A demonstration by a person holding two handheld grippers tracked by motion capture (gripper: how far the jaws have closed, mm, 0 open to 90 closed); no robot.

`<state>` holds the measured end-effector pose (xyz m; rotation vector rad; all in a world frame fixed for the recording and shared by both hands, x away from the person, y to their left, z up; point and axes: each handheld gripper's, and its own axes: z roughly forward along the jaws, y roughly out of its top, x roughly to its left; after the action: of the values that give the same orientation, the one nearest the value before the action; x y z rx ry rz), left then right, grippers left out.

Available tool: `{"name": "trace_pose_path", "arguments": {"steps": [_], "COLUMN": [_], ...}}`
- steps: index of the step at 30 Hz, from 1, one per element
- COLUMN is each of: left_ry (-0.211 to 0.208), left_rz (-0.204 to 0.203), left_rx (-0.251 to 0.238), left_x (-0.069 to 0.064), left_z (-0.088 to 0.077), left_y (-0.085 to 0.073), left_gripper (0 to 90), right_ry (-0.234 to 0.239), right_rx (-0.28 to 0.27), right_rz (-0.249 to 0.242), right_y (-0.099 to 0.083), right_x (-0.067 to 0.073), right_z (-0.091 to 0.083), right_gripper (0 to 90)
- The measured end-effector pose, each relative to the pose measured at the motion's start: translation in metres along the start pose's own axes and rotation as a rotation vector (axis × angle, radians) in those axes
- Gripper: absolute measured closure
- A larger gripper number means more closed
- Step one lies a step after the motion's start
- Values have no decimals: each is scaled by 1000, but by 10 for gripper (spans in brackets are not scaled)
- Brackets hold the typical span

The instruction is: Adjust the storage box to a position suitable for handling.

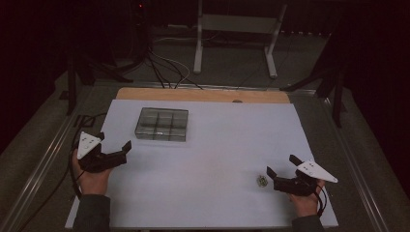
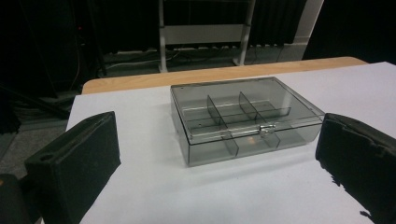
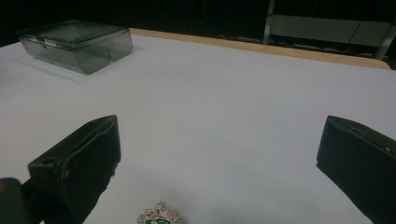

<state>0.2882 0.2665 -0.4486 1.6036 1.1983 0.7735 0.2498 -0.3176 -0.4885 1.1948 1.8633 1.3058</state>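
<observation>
Jaws wide apart on both grippers, nothing between them. Right gripper (image 1: pixel 279 170) at lower right of the high view, resting over the white sheet (image 1: pixel 227 145). A small ornate brooch (image 1: pixel 261 181) lies on the sheet just left of its jaw tips, not touched. In the right gripper view the brooch (image 3: pixel 159 216) sits at the bottom edge, between the jaws and nearer the left one; silver filigree rim, green centre, lower part cut off by the frame.

Left gripper (image 1: pixel 115 151) at middle left of the high view, jaws pointing toward the clear plastic box (image 1: pixel 162 124), near but apart. Left gripper view: box (image 2: pixel 245 119) centred between the jaws, lid shut, latch on the near wall, dividers forming compartments, all appearing empty. High view alone gives both hands and the wooden table edge (image 1: pixel 203 94) at once.
</observation>
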Motion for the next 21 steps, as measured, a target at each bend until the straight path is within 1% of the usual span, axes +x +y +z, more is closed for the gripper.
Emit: {"name": "trace_pose_path", "arguments": {"steps": [1,2,4,5,8,10,11,13,15,21], "left_ry": [6,6,25,28,31,31,32,37,62,72], "left_rz": [2,2,8,11,13,13,15,12,-2,-23], "left_rx": [4,4,11,10,17,17,20,23,34,31], "left_x": [1,1,3,4,7,7,9,10,13,17], "left_z": [4,4,8,10,18,18,22,26,32,41], "left_y": [2,2,4,4,7,7,8,9,10,10], "left_gripper": [14,14,14,14,14,14,14,14,14,14], "right_ry": [-1,-1,-3,-7,-9,-9,-9,-10,-13,-15], "right_rx": [0,0,-1,-1,-2,-2,-2,-2,-5,-5], "right_rz": [0,0,2,2,5,4,4,5,3,2], "right_y": [0,0,0,0,0,0,0,0,0,0], "right_x": [0,0,0,0,-1,-1,-1,-1,-1,-1], "right_z": [0,0,0,0,0,0,0,0,0,0], "right_gripper": [2,2,2,2,2,2,2,2,2,2]}}
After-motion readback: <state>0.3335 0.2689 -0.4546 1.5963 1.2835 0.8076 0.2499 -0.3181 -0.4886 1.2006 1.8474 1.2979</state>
